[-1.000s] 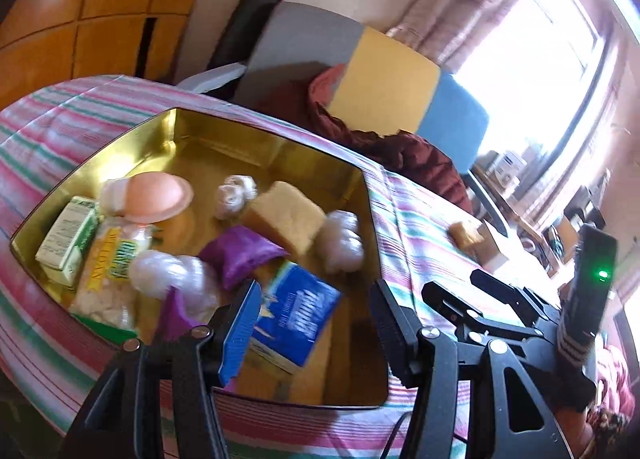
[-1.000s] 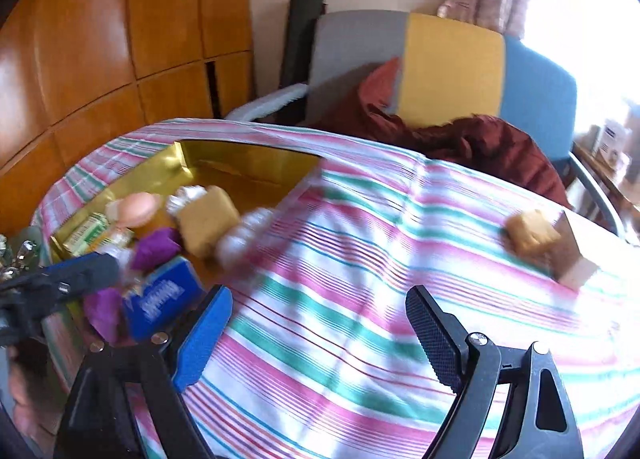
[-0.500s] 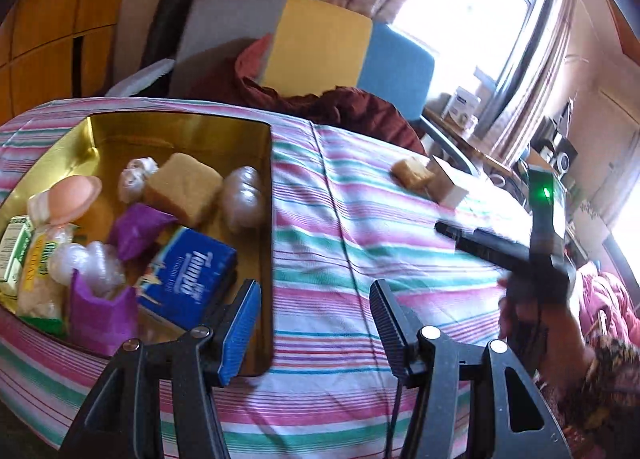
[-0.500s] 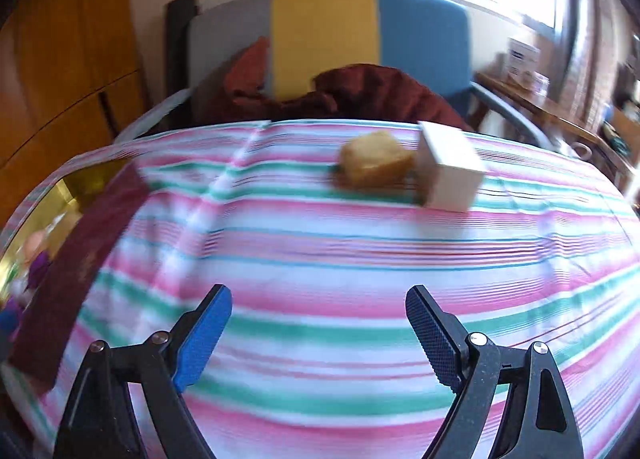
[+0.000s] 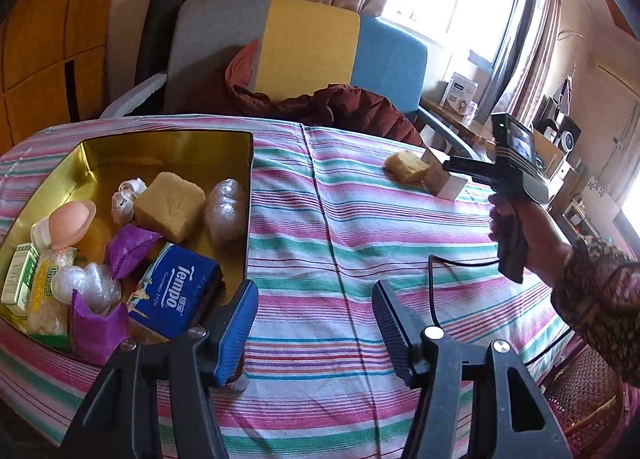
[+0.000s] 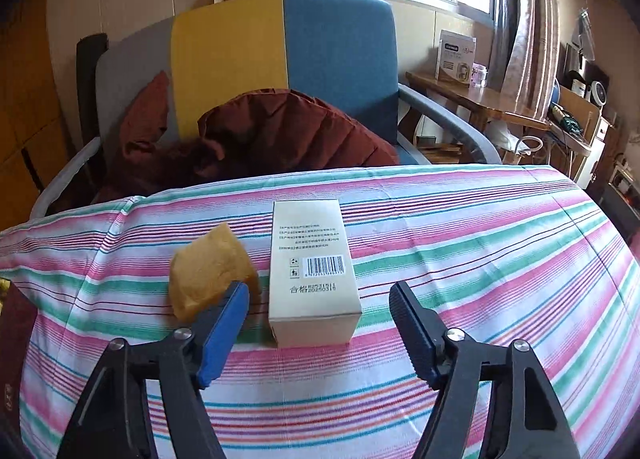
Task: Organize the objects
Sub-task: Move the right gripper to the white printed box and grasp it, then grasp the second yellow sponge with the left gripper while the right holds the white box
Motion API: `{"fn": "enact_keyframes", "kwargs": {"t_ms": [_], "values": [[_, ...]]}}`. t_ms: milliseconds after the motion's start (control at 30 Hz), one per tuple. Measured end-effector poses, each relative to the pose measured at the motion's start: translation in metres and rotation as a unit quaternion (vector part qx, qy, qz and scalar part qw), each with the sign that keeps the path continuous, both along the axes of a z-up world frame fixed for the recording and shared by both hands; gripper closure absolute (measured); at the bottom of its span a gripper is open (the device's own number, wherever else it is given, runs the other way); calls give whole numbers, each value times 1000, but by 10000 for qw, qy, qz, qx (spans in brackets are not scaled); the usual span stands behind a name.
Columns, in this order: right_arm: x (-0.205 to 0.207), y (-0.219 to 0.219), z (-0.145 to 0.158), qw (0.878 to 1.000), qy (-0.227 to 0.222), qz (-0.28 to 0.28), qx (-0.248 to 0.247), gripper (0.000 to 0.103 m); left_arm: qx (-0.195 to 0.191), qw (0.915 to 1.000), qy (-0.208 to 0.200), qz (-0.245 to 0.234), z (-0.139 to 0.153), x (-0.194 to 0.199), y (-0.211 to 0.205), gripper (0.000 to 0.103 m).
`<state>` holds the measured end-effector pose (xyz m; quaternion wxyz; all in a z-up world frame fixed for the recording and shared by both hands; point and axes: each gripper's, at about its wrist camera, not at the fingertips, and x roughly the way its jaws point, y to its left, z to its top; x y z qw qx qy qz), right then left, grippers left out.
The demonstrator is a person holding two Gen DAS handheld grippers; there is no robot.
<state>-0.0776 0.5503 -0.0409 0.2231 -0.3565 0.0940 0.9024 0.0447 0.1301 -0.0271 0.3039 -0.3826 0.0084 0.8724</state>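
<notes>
A cream carton [image 6: 314, 271] with a barcode lies on the striped tablecloth [image 6: 460, 259], and a yellow sponge [image 6: 210, 271] rests against its left side. My right gripper [image 6: 318, 329] reaches around the carton's near end. Its jaws are closing, and the pads stand clear of the carton on both sides. In the left wrist view a gold tin [image 5: 168, 147] holds a blue Tempo tissue pack [image 5: 176, 291], another sponge [image 5: 168, 205], purple pouches and wrapped items. My left gripper [image 5: 314, 325] hovers over the cloth just right of the tin, its jaws opening with nothing between them.
A person's hand [image 5: 508, 219] holds the right gripper's handle, and its cable [image 5: 434, 299] trails over the cloth. Behind the table stands a grey, yellow and blue armchair [image 6: 280, 59] with a maroon jacket [image 6: 288, 131]. At the right is a wooden side table [image 6: 472, 95].
The right gripper swung right, from beside the tin to the carton and sponge, and its jaws narrowed. The left gripper shifted right, off the tin and over the cloth.
</notes>
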Motion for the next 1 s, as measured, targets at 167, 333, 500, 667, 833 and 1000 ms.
{"fn": "enact_keyframes", "kwargs": {"t_ms": [167,333,500,667,833,1000], "values": [[-20,16,-17,9991,-166,6,-379,43,-169,9998,16,-140,-1,3,12,43],[-22,15,-27,9987,-190,195,-426,53,-260,9992,-30,-315,-4,2,25,43],[6,7,-28,9991,-72,261,-315,53,-238,9984,-130,-500,-7,-7,49,43],[44,7,-27,9996,143,12,-258,53,-119,9977,-151,-643,-3,-29,85,43],[70,17,-26,9974,427,-499,-306,53,-282,9962,-93,-820,-3,-64,139,37],[75,23,-27,9954,476,-777,-301,53,-712,9898,-43,-1237,-14,-101,209,35]]}}
